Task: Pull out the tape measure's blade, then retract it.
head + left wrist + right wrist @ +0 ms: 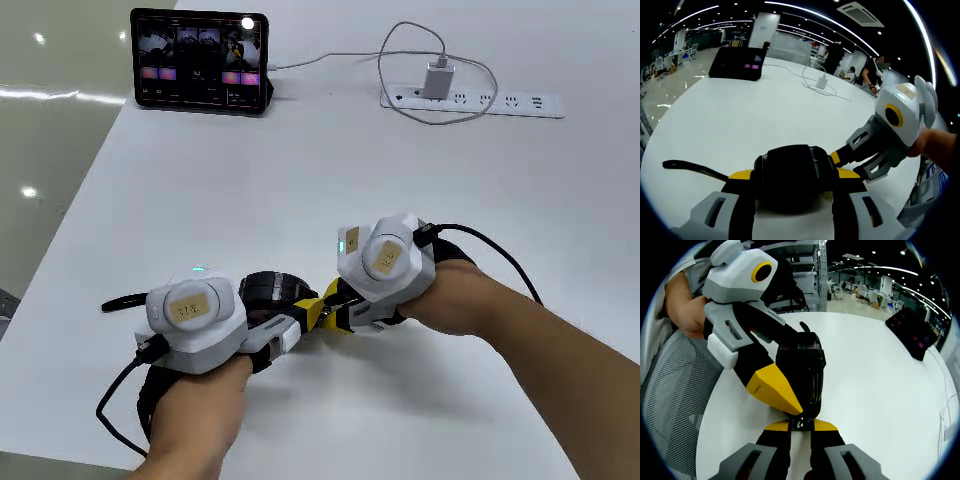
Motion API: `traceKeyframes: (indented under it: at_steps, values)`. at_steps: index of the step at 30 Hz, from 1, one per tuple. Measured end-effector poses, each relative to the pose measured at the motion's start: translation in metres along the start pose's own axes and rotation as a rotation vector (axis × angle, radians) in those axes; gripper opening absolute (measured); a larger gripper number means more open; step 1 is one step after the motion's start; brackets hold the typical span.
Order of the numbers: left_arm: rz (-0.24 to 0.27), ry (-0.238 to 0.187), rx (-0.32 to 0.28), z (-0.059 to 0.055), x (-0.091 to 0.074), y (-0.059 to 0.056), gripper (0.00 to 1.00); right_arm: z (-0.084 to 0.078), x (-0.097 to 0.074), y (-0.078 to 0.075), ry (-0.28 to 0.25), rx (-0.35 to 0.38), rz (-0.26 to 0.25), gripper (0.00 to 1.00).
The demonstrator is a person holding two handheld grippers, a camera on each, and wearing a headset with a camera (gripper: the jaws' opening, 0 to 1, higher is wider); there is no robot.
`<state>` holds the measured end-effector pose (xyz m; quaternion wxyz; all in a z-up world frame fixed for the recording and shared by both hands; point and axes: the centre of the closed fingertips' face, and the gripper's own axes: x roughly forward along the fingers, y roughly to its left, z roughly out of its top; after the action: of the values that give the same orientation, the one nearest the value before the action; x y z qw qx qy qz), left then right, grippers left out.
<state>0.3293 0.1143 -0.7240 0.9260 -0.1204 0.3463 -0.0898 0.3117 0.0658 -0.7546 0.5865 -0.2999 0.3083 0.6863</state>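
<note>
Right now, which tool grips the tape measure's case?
The left tool: its jaws straddle the tape measure case; the right tool pinches only the blade tip.

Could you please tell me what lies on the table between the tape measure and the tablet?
Nothing does: in the head view the white table between the tape measure and the tablet is bare.

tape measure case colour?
Black tape measure, clearest in the left gripper view.

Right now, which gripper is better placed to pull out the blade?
Right. The right gripper seems to pinch the blade tip between its jaws; the left gripper clamps the tape measure steady.
</note>
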Motion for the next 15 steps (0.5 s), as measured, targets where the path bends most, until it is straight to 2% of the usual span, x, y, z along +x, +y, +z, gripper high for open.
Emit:
traceKeyframes:
  at_steps: [9,13,15]
  values:
    - [-0.003,-0.004,-0.002,0.0004,0.0001,-0.0006,0.59,-0.0003,0.0005,0.0003,0.003,0.022,-0.011,0.13]
    - [-0.013,-0.007,-0.003,0.0004,0.0004,-0.0003,0.59,-0.0005,-0.0015,0.0006,-0.009,0.066,-0.007,0.17]
    - [-0.014,-0.008,-0.002,0.0006,0.0006,-0.0005,0.60,-0.0014,-0.0019,-0.0008,-0.005,0.059,-0.017,0.18]
